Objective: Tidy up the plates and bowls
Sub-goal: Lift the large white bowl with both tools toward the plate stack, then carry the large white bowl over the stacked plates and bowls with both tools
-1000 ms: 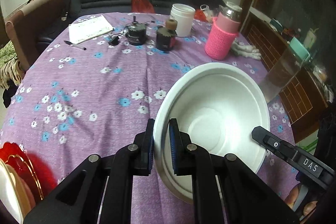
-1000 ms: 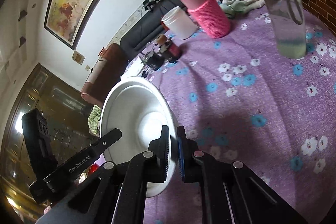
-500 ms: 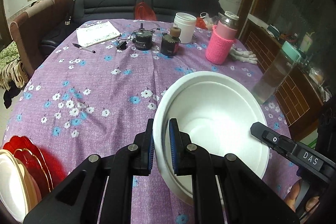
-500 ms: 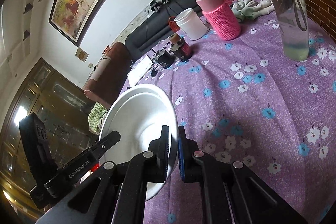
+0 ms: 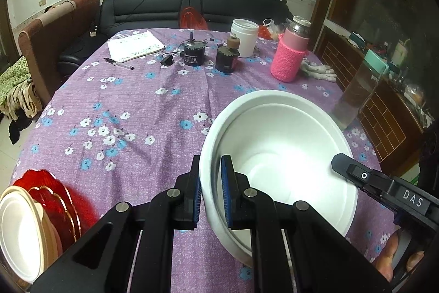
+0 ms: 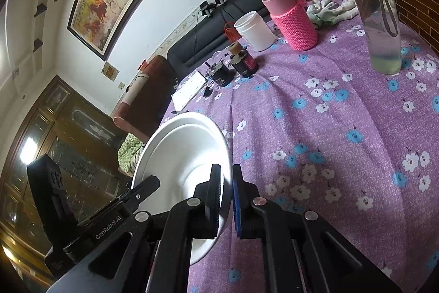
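A large white bowl is held above the purple flowered tablecloth. My left gripper is shut on its near left rim. My right gripper is shut on the opposite rim of the same bowl, which tilts in the right wrist view. At the lower left of the left wrist view a stack of dishes stands: a white bowl in a cream plate on a red plate.
At the far side of the table stand a pink-sleeved bottle, a white jar, two dark small devices, a notebook and a pen. A tall clear water bottle stands at the right edge. A sofa lies beyond.
Both grippers have lifted the white bowl up and back toward me. The dish stack at the lower left has come further into view.
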The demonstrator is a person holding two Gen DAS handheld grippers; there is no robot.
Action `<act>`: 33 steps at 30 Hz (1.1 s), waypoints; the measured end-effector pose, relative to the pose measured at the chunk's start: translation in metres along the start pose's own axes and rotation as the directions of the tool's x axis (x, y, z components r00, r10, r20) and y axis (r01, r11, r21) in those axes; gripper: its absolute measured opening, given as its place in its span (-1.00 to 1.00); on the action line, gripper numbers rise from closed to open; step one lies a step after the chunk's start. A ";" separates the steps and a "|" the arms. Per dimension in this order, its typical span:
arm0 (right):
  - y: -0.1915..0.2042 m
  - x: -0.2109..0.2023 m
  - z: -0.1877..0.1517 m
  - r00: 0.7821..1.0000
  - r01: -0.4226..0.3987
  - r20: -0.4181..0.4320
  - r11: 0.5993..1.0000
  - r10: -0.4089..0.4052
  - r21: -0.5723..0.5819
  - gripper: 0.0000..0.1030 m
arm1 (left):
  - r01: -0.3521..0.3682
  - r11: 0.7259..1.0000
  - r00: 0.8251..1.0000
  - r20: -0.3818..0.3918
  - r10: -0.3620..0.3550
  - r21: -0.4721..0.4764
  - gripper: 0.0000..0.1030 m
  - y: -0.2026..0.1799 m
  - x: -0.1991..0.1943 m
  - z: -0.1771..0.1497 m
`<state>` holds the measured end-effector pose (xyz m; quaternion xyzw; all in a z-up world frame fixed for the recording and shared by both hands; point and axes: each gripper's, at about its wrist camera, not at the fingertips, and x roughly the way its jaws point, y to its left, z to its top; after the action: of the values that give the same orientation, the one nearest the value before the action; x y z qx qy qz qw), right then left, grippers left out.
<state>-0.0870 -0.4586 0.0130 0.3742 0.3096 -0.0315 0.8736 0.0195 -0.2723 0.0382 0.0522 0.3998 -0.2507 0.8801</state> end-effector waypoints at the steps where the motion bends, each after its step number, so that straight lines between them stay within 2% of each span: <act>1: 0.002 -0.001 -0.001 1.000 -0.002 0.000 1.000 0.002 -0.001 -0.86 | -0.002 1.000 1.000 0.002 0.002 -0.001 -0.79 0.001 -0.001 -0.001; 21: 0.058 -0.007 -0.025 1.000 -0.025 -0.018 0.996 0.023 -0.091 -0.86 | -0.024 0.998 0.999 0.031 0.026 -0.057 -0.79 0.043 -0.039 -0.023; 33: 0.100 0.003 -0.042 0.998 -0.049 -0.056 0.985 0.040 -0.164 -0.86 | -0.047 0.991 0.997 0.054 0.055 -0.127 -0.79 0.081 -0.063 -0.036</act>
<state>-0.0782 -0.3576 0.0527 0.3078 0.3256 0.0237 0.8937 -0.0007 -0.1661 0.0515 -0.0003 0.3878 -0.2039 0.8989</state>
